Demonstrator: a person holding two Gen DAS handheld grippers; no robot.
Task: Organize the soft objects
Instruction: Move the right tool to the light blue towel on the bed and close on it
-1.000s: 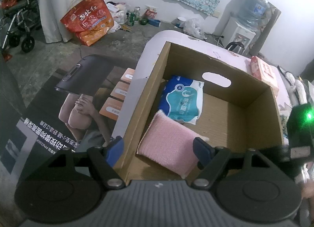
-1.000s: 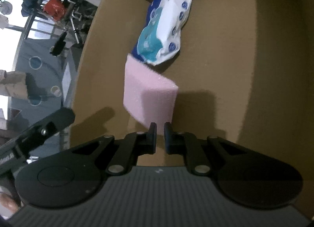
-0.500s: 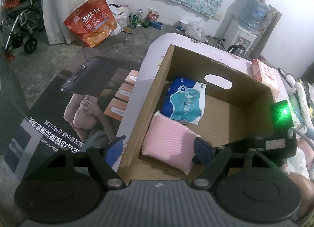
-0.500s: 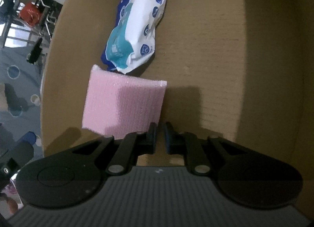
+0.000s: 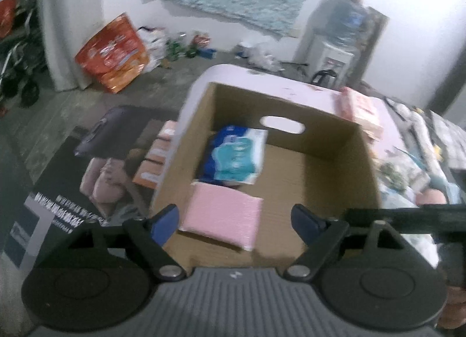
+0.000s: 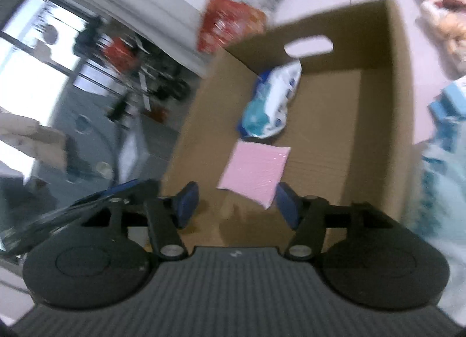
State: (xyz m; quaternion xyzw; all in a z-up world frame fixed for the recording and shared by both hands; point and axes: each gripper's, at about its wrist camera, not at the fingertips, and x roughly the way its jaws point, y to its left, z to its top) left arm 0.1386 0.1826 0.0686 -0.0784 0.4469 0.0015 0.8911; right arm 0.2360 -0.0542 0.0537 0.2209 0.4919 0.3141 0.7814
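Two claws hang spread wide and hold nothing: the left gripper (image 5: 234, 219) and right gripper (image 6: 237, 201). Just ahead of both, inside the cardboard box (image 5: 359, 162), lies the pink sponge (image 5: 222, 216); beyond it the tissue pack (image 5: 236, 156), bare floor alongside.

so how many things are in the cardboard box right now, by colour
pink: 1, the pink foam pad lying flat on the floor of the cardboard box
blue and white: 1, the tissue pack beyond the pad, toward the wall with the handle hole
total: 2
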